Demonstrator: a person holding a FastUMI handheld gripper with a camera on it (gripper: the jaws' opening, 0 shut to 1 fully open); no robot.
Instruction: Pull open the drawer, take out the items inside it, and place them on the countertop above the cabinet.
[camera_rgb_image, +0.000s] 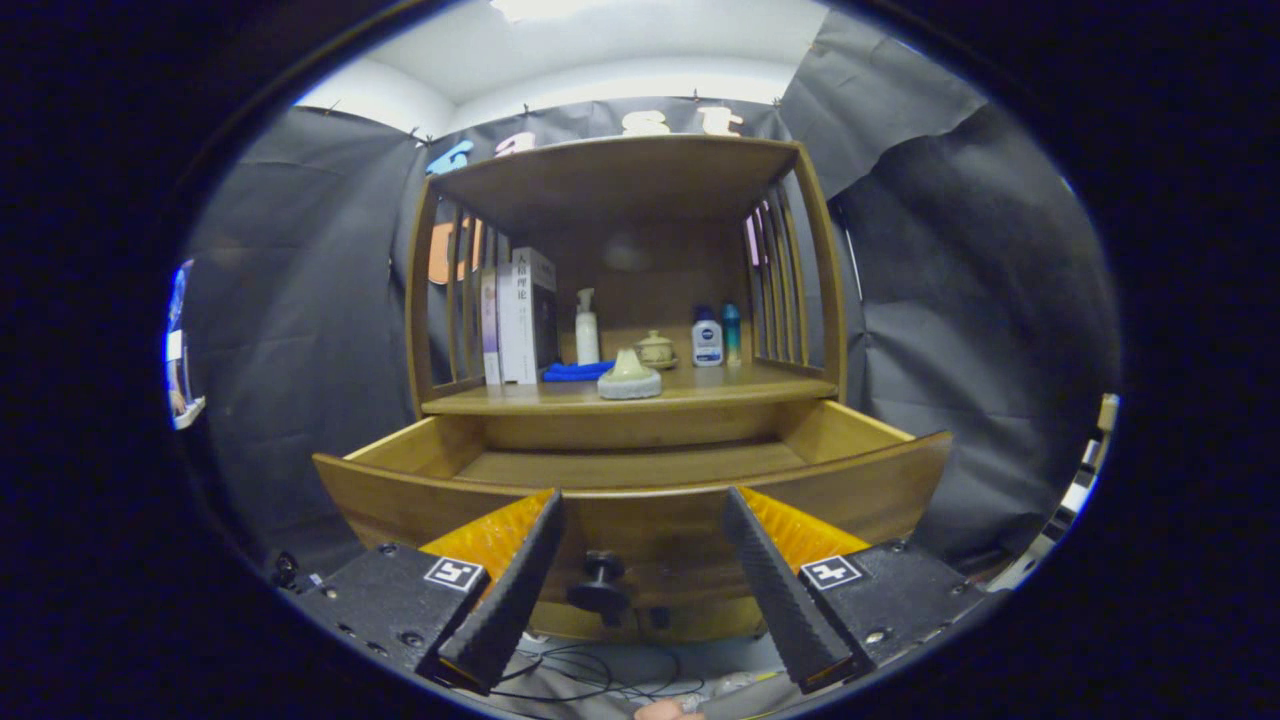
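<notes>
A wooden cabinet stands ahead with its drawer pulled out toward me. The drawer's bare wooden floor shows; its near part is hidden behind the front panel. A dark round knob sits on the drawer front, between my fingers. My gripper is open, fingers spread to either side of the knob and holding nothing. On the countertop above the drawer lie a pale conical lidded piece near the front edge and a blue cloth behind it.
Further back on the countertop stand upright books, a white pump bottle, a small lidded jar, a white-and-blue bottle and a teal bottle. Slatted sides and a top board enclose the shelf. Cables lie below.
</notes>
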